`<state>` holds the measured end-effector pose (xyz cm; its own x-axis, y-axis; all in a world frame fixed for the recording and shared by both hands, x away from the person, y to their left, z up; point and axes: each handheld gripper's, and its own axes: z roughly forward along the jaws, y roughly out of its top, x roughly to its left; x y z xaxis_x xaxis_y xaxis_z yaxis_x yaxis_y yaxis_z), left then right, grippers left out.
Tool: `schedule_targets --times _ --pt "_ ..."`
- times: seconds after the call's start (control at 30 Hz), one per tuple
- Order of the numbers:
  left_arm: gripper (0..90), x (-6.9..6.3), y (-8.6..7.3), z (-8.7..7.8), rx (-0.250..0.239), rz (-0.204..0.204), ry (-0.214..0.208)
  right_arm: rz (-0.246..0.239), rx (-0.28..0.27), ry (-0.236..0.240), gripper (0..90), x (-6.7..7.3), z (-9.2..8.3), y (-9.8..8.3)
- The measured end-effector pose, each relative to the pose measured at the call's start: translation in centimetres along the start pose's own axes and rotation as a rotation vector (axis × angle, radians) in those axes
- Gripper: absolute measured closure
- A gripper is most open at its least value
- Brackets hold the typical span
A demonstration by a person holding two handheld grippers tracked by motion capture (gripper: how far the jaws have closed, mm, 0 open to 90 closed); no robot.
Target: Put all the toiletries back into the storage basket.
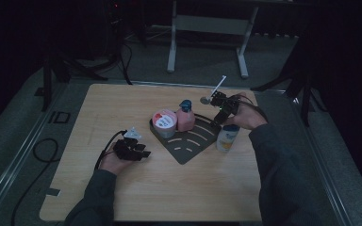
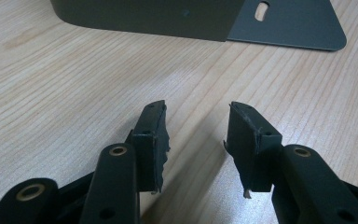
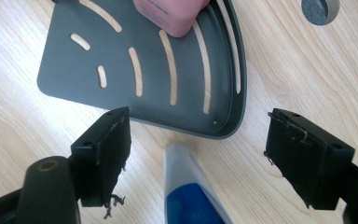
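The white-and-blue tube [image 3: 189,196] stands between the right tongs' [image 3: 205,154] spread jaws, untouched, just beside the grey tray [image 3: 74,70] holding a pink bottle [image 3: 170,14]; the left tongs [image 2: 196,140] gape empty.

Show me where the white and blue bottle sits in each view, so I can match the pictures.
High view: the white and blue bottle stands right of centre, off the dark slotted tray, under the right gripper.
Left gripper view: not in it.
Right gripper view: bottom centre, between the open jaws.
Shared landmark: the tray.
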<state>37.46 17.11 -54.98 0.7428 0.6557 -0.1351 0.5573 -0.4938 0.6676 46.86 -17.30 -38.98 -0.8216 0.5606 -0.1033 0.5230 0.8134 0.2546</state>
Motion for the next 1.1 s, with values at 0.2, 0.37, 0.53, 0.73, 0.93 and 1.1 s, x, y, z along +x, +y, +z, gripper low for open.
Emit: schedule_targets --times 0.2,0.37,0.53,0.73,0.93,1.1 --pt "57.1 0.0 0.0 0.0 0.000 -0.001 0.001 -0.022 -0.011 0.007 21.0 0.0 -0.4 -0.7" --pt "57.2 0.0 0.0 0.0 0.000 -0.001 -0.001 -0.027 -0.010 0.018 20.8 -0.1 -0.4 -1.2" --pt "57.2 0.0 0.0 0.0 0.000 -0.001 0.000 -0.051 0.005 0.024 20.3 -0.3 -0.3 -1.9" --pt "57.1 0.0 0.0 0.0 -0.003 -0.005 -0.002 -0.083 0.022 0.025 20.6 -0.4 -0.4 -2.6" --pt "57.3 0.0 0.0 0.0 -0.004 -0.005 -0.003 -0.083 0.036 0.044 20.7 -0.8 0.1 -3.4" --pt "57.3 0.0 0.0 0.0 -0.004 -0.008 -0.003 -0.088 0.042 0.052 21.5 -1.0 0.3 -3.9"
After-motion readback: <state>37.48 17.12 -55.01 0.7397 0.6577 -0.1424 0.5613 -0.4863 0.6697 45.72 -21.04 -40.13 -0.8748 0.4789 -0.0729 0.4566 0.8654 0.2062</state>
